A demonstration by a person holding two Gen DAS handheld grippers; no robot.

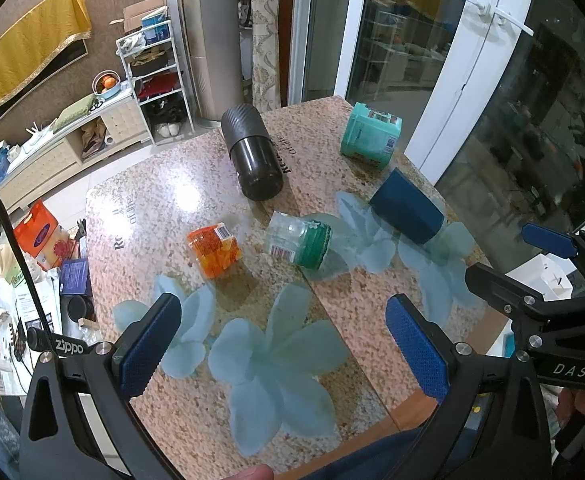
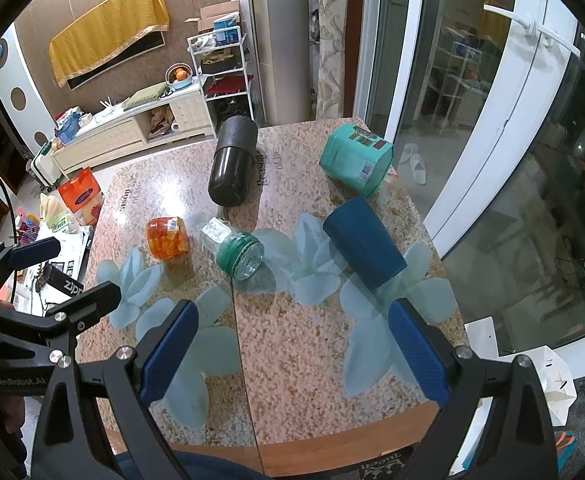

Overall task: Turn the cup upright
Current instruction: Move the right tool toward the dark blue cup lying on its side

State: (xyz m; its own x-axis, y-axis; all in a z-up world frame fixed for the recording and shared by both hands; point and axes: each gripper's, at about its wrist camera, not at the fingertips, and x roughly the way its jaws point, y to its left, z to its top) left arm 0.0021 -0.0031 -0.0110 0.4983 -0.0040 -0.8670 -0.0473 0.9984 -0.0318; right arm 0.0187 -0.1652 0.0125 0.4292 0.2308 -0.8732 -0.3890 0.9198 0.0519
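dark blue cup (image 2: 363, 238) on its side near table (image 2: 292, 344) right edge, ahead of right claw (image 2: 294, 350); both claws gaping, left claw (image 1: 284, 346) empty.

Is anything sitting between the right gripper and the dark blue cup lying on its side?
Nothing visible. The right gripper is open, with only bare table before the blue cup. The green-lidded jar lies off to the cup's left, apart from it.

Black left hand-held gripper (image 1: 284, 344), blue ribbed pads (image 1: 416, 346), silver screws, right hand-held gripper (image 2: 292, 354) alike
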